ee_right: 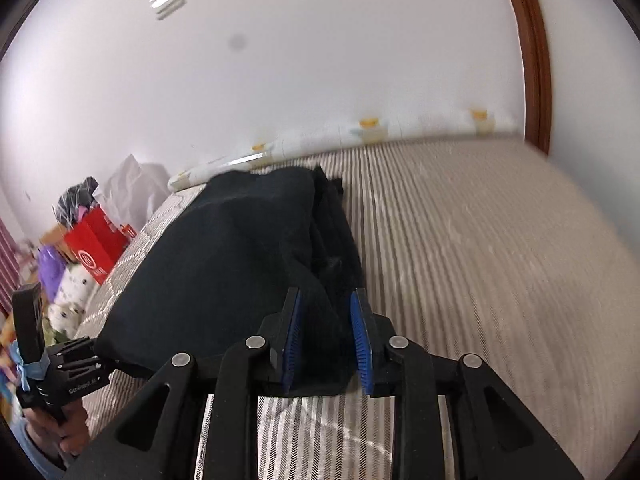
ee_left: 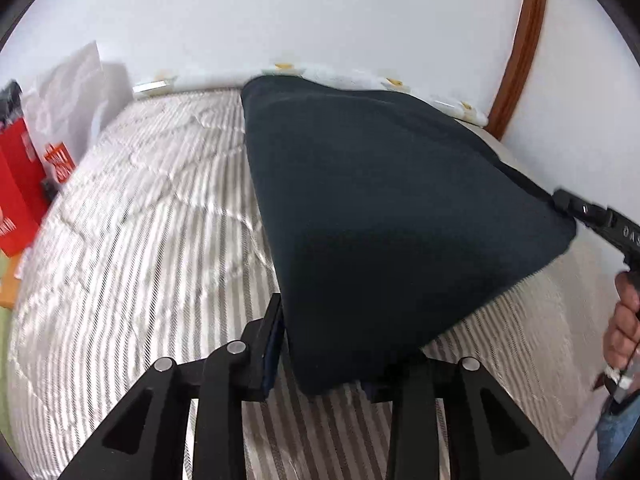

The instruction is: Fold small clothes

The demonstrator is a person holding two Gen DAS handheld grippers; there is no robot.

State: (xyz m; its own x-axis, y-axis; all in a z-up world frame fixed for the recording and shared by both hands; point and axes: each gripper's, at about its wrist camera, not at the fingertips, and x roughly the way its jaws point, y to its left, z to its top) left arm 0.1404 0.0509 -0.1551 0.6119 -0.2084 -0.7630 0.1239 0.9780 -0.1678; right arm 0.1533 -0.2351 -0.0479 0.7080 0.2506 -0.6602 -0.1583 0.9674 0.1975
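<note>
**Over the striped bed, both claws carry one dark cloth**

Above the grey-and-white striped quilted bedcover [ee_left: 140, 208], the dark navy fabric garment [ee_left: 380, 208] hangs stretched. The left gripper [ee_left: 320, 356] pinches one corner; the right gripper [ee_right: 326, 340], blue pads narrowly parted, clamps another bunched corner.

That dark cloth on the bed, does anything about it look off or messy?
Slightly. The dark cloth hangs stretched between the left gripper and right gripper, and its far end lies bunched in loose folds on the striped bedcover. No tear or stain shows.
</note>
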